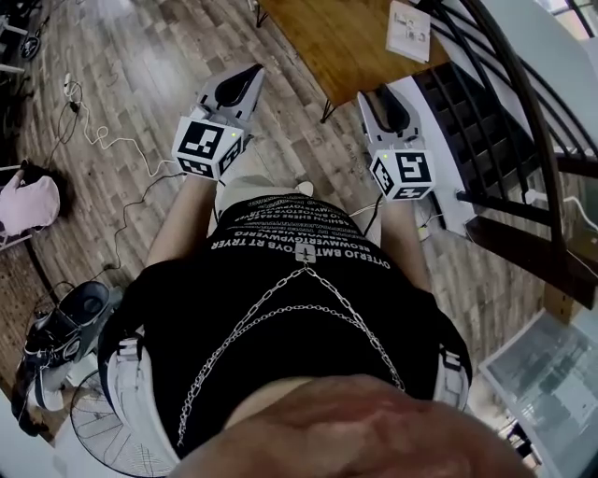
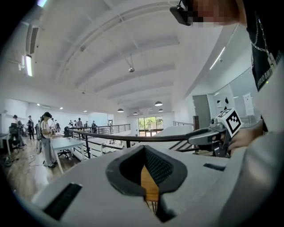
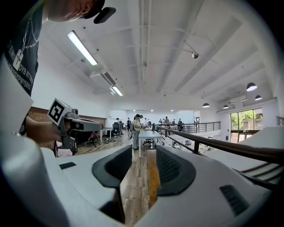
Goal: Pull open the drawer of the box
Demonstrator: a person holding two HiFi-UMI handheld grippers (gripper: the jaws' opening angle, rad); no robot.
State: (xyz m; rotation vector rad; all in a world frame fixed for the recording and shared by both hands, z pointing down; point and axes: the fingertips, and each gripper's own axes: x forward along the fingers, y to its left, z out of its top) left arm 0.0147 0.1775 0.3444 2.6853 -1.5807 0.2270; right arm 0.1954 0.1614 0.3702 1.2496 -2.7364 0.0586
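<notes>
A small white box (image 1: 408,28) lies on the brown wooden table (image 1: 327,37) at the top of the head view; its drawer front is too small to make out. My left gripper (image 1: 254,71) (image 2: 143,153) is held in front of the person's waist, well short of the table, with its tips meeting and nothing between them. The right gripper (image 1: 378,93) (image 3: 141,153) is beside it at the same height, with its jaws apart and only floor showing through the gap. Each gripper view shows the other gripper: the right gripper (image 2: 217,131) and the left gripper (image 3: 73,124).
A black stair railing (image 1: 523,121) runs down the right side, close to my right gripper. White cables (image 1: 93,140) trail over the wood floor at left. A fan (image 1: 103,420) stands behind the person. People stand at desks (image 3: 135,128) far off.
</notes>
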